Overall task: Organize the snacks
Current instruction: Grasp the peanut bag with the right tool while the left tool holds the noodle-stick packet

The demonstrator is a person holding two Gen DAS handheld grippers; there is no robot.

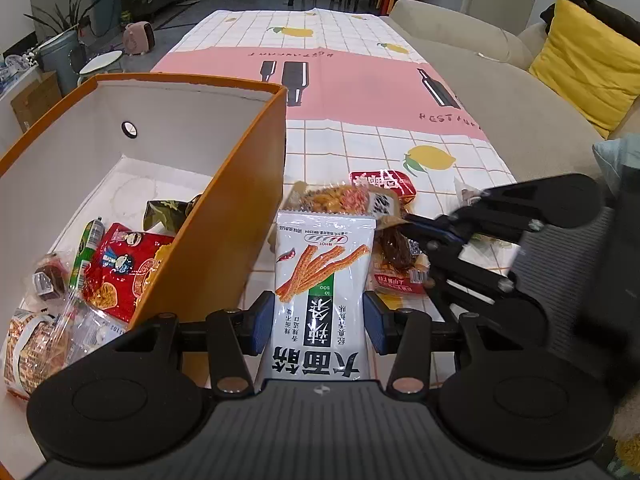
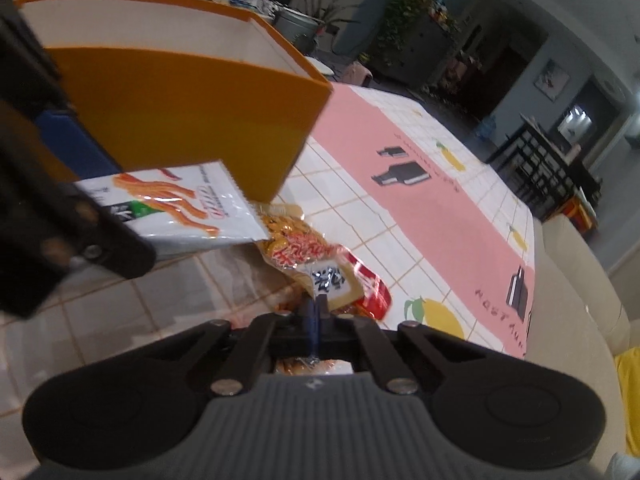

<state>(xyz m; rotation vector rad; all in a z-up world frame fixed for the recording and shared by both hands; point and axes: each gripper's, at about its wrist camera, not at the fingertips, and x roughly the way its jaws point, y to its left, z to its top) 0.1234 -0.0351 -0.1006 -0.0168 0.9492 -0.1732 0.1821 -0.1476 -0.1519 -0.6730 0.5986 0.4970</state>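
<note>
**Both claws on snack packets beside the orange box**

The left claw (image 1: 319, 322) grips a white spicy-strip packet (image 1: 322, 284) between its blue pads (image 1: 262, 326), jaws part-way apart and pressed on the packet's sides, just beside the orange box (image 1: 224, 216). The right claw (image 2: 316, 322) has its jaws together, apparently pinching the edge of a clear wrapper at the near side of the snack pile (image 2: 316, 264); blur makes the exact packet hard to tell. The pile lies on the worktop (image 1: 352, 100), on a cloth with pink bands and lemons. Inside the box lie a red packet (image 1: 120, 268), a green tube (image 1: 88, 248) and other wrapped snacks. Beyond the worktop, at its far right, stands a beige sofa (image 1: 480, 80) with a yellow cushion (image 1: 588, 64).
</note>
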